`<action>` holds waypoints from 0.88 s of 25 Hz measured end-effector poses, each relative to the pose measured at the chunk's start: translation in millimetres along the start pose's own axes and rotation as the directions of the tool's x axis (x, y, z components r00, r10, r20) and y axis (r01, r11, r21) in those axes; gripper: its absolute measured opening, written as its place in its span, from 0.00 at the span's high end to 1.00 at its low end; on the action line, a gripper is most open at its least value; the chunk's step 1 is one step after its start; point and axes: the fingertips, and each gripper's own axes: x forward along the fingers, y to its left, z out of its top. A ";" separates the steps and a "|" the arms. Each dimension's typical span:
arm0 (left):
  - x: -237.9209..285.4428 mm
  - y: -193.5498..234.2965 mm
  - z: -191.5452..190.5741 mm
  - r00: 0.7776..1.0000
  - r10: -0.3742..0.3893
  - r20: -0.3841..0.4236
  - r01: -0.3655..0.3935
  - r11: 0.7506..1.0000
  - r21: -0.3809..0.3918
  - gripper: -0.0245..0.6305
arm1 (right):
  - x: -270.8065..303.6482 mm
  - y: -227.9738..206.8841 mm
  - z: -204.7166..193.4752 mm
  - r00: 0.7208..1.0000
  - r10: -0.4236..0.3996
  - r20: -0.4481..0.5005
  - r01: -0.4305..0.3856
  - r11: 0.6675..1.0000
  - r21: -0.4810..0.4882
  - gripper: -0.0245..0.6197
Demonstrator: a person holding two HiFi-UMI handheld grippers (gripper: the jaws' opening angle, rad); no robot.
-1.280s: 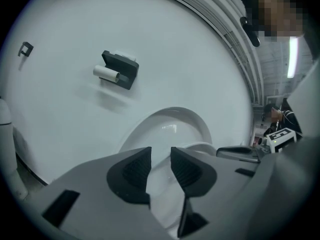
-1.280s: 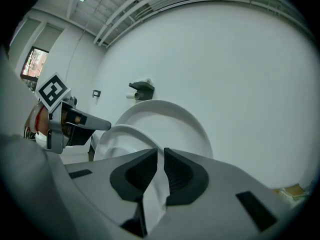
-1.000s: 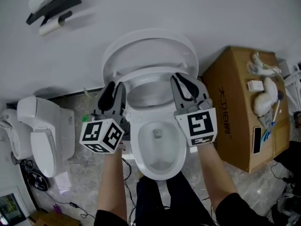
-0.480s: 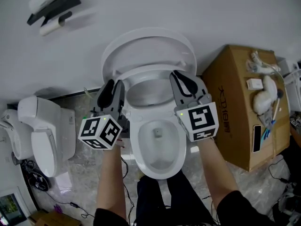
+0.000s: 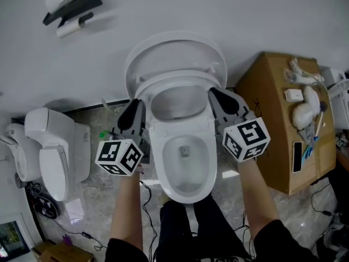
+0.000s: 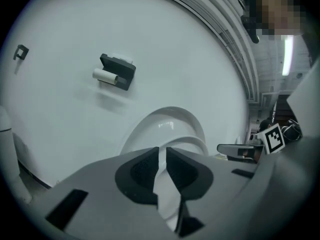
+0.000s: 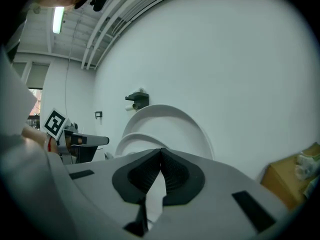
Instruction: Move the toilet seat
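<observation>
A white toilet stands in the middle of the head view, its lid upright against the wall. The seat ring is raised, tilted in front of the lid above the bowl. My left gripper is just left of the seat's edge; its jaws are closing to a narrow slit with nothing between the pads. In the left gripper view the seat shows beyond the slit. My right gripper is just right of the seat, shut and holding nothing. The right gripper view shows the lid ahead.
A second white toilet stands on the floor at the left. A cardboard box with small items on top sits close on the right. A black paper holder hangs on the wall. Cables lie on the floor.
Both grippers' jaws have narrowed. The right gripper has shifted right, off the seat's edge. The seat still stands raised.
</observation>
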 end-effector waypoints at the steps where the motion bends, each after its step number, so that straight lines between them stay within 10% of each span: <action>1: -5.3 -1.6 -1.1 1.000 0.001 -0.009 -0.001 1.000 0.006 0.90 | -5.8 1.7 1.0 1.000 0.004 0.002 -0.004 1.000 0.003 0.94; 22: -124.5 -72.9 54.4 0.998 -0.011 0.059 0.002 0.990 0.140 0.96 | -132.3 75.4 62.7 0.993 0.046 0.106 -0.035 0.994 -0.101 0.95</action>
